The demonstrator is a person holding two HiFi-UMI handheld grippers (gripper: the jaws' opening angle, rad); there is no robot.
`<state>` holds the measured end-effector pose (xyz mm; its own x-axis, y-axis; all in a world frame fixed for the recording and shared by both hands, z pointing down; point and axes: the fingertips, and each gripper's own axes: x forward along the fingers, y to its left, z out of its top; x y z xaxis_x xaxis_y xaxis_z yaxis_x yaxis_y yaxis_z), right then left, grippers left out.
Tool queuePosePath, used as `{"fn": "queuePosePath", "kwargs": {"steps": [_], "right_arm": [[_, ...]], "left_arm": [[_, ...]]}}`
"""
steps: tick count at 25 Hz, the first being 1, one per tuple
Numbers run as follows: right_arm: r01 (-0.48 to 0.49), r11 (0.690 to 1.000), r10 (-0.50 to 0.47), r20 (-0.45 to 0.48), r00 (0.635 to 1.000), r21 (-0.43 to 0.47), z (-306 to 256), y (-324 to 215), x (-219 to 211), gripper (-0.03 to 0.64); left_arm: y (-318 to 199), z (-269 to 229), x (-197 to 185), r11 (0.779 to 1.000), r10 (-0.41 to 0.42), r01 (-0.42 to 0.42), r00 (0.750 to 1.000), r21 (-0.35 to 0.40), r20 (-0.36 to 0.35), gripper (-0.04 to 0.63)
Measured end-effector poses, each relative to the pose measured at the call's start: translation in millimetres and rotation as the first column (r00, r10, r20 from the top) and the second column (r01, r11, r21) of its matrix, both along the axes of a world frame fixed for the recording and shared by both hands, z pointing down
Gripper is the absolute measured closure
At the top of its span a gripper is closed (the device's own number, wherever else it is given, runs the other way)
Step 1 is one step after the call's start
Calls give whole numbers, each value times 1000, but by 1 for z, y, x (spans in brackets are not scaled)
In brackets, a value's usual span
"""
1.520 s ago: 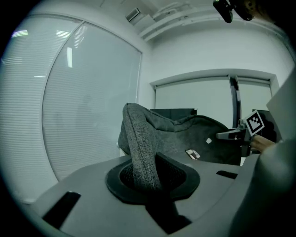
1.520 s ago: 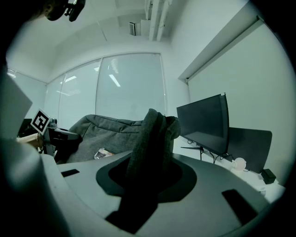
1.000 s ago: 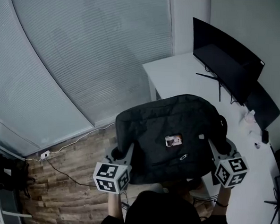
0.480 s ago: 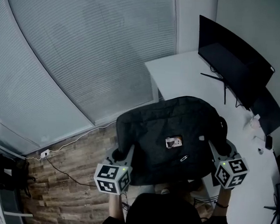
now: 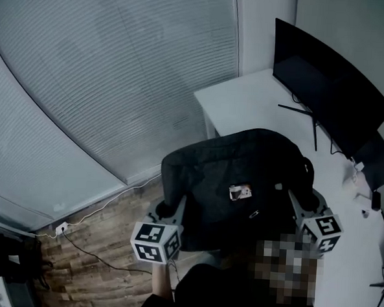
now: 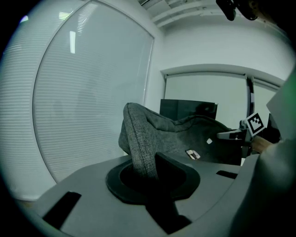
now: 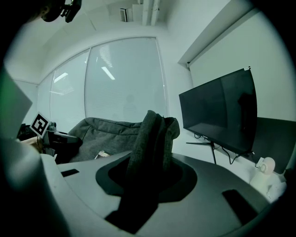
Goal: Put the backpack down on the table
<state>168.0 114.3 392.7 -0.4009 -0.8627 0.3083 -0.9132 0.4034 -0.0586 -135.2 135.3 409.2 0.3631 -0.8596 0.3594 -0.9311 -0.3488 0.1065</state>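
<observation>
A dark grey fabric backpack (image 5: 236, 178) hangs between the two grippers, its flat side with a small pale label (image 5: 239, 193) facing up. The left gripper (image 5: 173, 208) has its jaws clamped on a fold of the bag's cloth at the bag's left side, and the left gripper view shows the grey weave pinched between them. The right gripper (image 5: 302, 198) is likewise closed on a bunched fold of cloth at the bag's right side. The backpack is over the near left edge of the white table (image 5: 247, 98). Its right part overlaps the tabletop, and its left part hangs out over the wood-plank floor (image 5: 103, 222). Whether its underside touches the table cannot be told. A black curved monitor (image 5: 332, 93) stands on a thin stand along the table's right edge, apart from the bag. Pale slatted blinds (image 5: 106, 79) cover the window beyond the table's left edge.
</observation>
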Motion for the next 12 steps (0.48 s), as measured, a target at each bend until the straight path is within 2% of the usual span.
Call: {"fn": "queuePosePath", "kwargs": {"steps": [12], "right_arm": [[-97, 995, 97, -1, 995, 2, -4, -84, -38, 495]], "left_arm": [[-109, -1, -40, 997, 79, -79, 997, -2, -18, 525]]}}
